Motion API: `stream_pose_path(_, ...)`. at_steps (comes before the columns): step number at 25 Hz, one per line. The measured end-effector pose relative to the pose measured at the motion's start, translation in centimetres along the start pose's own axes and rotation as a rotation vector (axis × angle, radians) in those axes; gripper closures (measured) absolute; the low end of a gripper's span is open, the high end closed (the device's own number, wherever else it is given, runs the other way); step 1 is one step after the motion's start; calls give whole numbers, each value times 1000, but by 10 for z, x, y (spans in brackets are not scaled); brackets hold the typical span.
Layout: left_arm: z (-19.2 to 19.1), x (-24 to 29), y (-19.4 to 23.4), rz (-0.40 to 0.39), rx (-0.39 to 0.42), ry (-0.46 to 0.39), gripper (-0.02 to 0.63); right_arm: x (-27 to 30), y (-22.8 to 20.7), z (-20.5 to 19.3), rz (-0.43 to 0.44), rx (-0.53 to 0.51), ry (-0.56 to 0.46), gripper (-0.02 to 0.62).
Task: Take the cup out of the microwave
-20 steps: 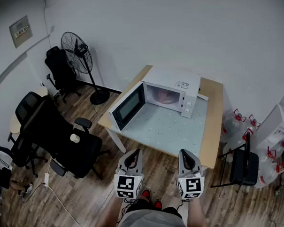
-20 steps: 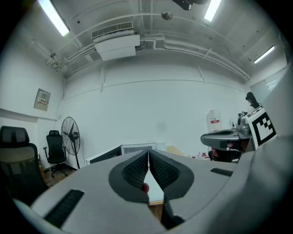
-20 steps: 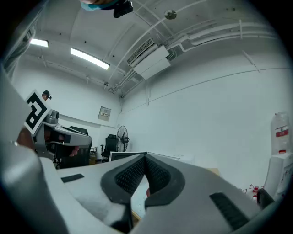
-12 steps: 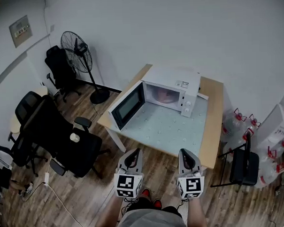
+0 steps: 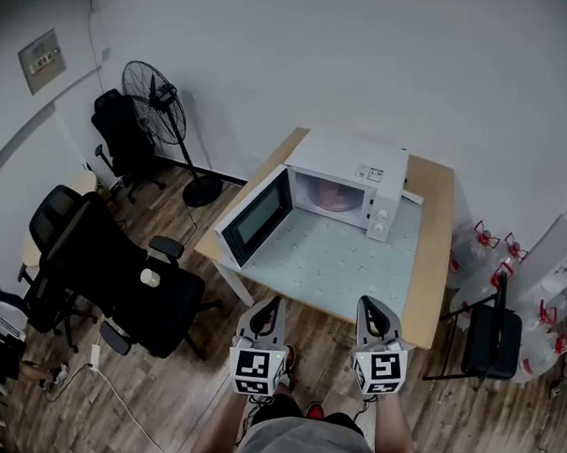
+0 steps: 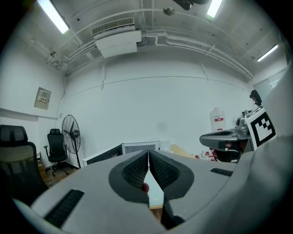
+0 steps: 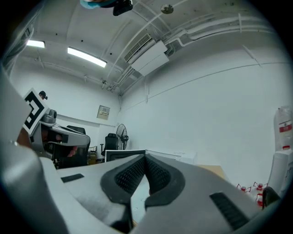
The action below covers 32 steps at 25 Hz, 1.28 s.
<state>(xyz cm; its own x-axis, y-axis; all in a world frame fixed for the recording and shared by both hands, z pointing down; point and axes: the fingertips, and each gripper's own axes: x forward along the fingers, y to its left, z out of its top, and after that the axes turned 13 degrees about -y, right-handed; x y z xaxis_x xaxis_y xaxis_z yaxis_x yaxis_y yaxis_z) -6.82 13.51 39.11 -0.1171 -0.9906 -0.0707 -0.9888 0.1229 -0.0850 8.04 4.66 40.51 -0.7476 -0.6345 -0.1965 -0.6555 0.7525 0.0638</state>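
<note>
Both grippers held side by side, left gripper (image 5: 266, 317) and right gripper (image 5: 373, 312); jaws closed, empty.

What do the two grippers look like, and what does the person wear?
Both the left gripper and right gripper are light grey wedges with dark ribbed pads. Each carries a white cube with black square markers. The person wears grey clothing and red shoes.

Microwave (image 5: 348, 158) stands open on the table (image 5: 436, 252), left gripper (image 5: 264, 306) and right gripper (image 5: 370, 302) side by side before it

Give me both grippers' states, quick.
Left gripper: closed, holding nothing.
Right gripper: closed, holding nothing.
</note>
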Motion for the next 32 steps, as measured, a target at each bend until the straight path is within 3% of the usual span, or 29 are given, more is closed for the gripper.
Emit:
stream_pose_path(11, -27, 95, 47, -32, -3, 56, 578, 96, -18, -38, -27, 23, 48, 580)
stream_pose_path(22, -56, 208, 91, -117, -27, 89, 578, 198, -45, -84, -88, 24, 109, 578)
stream_pose_path(32, -106, 288, 124, -195, -51, 134, 578, 286, -60, -140, -127, 16, 153, 578)
